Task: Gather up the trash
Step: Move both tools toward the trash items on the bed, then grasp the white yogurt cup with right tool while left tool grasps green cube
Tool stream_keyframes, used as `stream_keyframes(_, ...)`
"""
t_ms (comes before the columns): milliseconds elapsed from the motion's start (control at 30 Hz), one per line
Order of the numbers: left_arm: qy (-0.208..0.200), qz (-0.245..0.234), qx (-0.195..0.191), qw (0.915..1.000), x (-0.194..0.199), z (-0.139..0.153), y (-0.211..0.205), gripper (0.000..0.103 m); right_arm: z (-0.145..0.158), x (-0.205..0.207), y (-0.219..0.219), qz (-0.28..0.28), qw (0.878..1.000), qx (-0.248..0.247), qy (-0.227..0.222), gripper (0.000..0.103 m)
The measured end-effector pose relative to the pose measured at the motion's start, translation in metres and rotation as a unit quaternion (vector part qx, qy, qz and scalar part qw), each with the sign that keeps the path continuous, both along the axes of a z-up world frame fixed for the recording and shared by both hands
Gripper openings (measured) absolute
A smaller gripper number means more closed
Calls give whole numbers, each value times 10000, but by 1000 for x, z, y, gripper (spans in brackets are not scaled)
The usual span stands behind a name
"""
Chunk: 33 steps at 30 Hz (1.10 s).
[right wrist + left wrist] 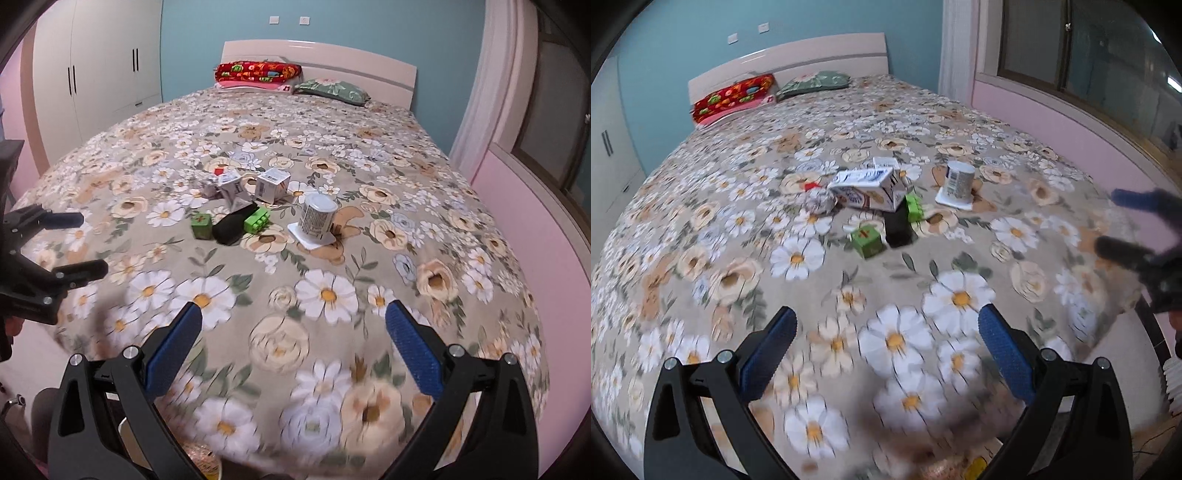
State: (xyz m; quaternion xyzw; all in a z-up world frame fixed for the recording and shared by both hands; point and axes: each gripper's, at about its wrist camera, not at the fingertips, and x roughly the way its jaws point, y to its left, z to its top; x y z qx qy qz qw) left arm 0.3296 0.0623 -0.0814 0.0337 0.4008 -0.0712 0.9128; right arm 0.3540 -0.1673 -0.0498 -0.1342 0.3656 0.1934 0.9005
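Observation:
A cluster of trash lies mid-bed on the floral bedspread (pixel 720 177). It holds a white-and-blue carton (pixel 866 190), a crumpled paper ball (pixel 820 201), a small green carton (pixel 866 240), a black item (pixel 897 230), a bright green piece (pixel 914 208) and an upturned white cup (pixel 956 181) on a flat lid. My left gripper (pixel 888 321) is open and empty, well short of the pile. My right gripper (pixel 294 314) is also open and empty, with the cup (pixel 318 218) and green carton (pixel 202 225) ahead of it. Each gripper shows in the other's view, the right gripper (pixel 1112 221) and the left gripper (pixel 92 243).
A red pillow (pixel 258 72) and a green pillow (pixel 332 90) lie against the headboard (pixel 332 55). White wardrobes (pixel 96 74) stand left of the bed. A pink wall (pixel 1071 122) and a window (pixel 1089 55) run along its right side. Something blurred sits below the bed's near edge (pixel 201 461).

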Motion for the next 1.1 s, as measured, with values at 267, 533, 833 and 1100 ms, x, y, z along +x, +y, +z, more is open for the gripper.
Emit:
stream_keyframes(267,177,-594,-98,9980,70,-42,18,100,-38,87,8,19,9998,81,165,97)
stream_keyframes(533,367,-1104,-290,9928,129,-79,34,100,-71,158,8,262,9976,429,467,97)
stream_keyframes(833,503,-1511,-643,9851,163,-100,30,70,-98,205,33,380,9968,438,545,97)
stream_keyframes(1100,441,-1640,-583,9837,165,-105,25,51,-114,228,40,437,9939,615,804,71)
